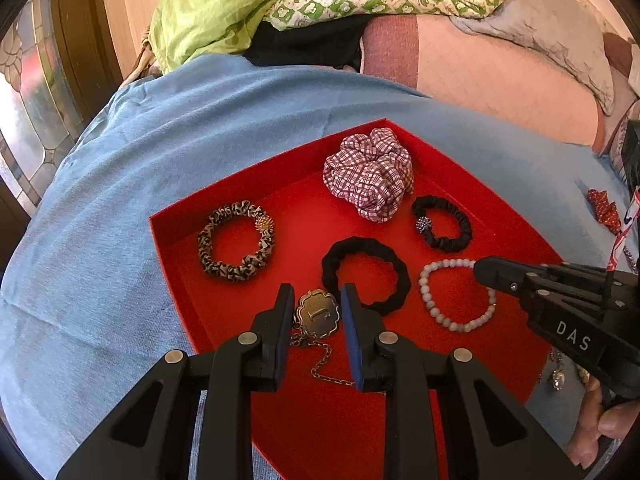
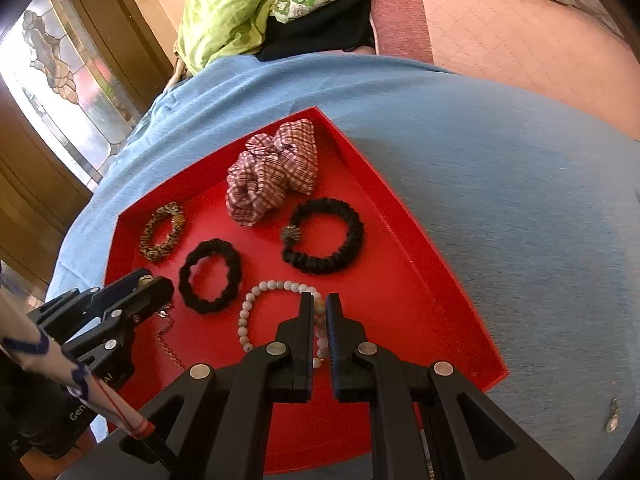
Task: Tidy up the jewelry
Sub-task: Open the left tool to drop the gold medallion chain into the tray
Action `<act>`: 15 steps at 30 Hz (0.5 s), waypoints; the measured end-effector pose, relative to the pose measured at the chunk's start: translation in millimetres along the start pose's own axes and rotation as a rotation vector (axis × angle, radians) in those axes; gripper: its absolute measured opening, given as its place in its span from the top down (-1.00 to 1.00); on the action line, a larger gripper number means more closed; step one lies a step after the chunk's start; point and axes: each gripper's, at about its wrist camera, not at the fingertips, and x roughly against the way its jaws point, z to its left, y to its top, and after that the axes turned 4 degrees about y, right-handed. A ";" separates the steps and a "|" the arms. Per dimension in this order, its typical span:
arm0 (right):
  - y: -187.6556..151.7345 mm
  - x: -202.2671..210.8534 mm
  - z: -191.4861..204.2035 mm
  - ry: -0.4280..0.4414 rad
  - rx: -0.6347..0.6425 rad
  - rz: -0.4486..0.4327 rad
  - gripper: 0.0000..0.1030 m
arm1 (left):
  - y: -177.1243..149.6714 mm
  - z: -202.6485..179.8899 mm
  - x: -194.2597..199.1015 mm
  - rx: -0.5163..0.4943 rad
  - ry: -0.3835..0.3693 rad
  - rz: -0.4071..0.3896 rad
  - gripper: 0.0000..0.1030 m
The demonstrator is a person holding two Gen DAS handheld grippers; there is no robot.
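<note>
A shallow red tray (image 1: pixel 256 432) of stiff card with low upright walls sits on a soft blue cloth (image 1: pixel 120 184), and everything else is placed from it. On its smooth floor toward the far corner lies a puffy checked scrunchie (image 1: pixel 370 174) in crumpled maroon-and-white fabric. Just nearer, by the right wall, is a thin black ruched hair tie (image 1: pixel 444 222) with a small sparkly bead. By the left wall rests a leopard-print hair tie (image 1: pixel 236 242), gathered and ring-shaped, with a gold bead. In the middle lies a thick black scrunchie (image 1: pixel 366 274), matte and ribbed.

The left gripper (image 1: pixel 316 312) hangs low over the tray's near part, its blue-padded fingers spread apart on either side of a scalloped brass medallion (image 1: pixel 318 314). A fine chain (image 1: pixel 324 364) trails from it toward the near edge and passes out of sight behind the fingers.

The right gripper (image 2: pixel 319 312) has its fingers drawn close with a narrow gap between them, straddling one side of a pale round-beaded bracelet (image 2: pixel 256 300) near the tray's right side. Whether the pads actually press the beads I cannot tell; part of the loop is hidden behind them.

Beyond the tray's right wall, small items on the cloth are cut off and too blurred to name.
</note>
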 end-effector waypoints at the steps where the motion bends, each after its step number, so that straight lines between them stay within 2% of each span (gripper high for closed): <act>1: 0.0 -0.5 -0.3 -0.002 0.000 0.001 0.86 | -0.1 -0.4 -0.6 -0.004 0.005 0.000 0.55; 10: -1.5 -2.1 -0.2 -0.027 0.021 0.010 0.81 | -1.3 -3.2 -2.8 -0.014 0.026 0.006 0.55; 14: -0.8 -2.3 2.9 -0.047 0.040 0.010 0.49 | -1.4 -4.2 -5.0 -0.025 0.041 0.013 0.55; 15: -0.9 -2.5 4.1 -0.056 0.049 0.010 0.48 | -1.4 -4.4 -5.4 -0.027 0.042 0.015 0.55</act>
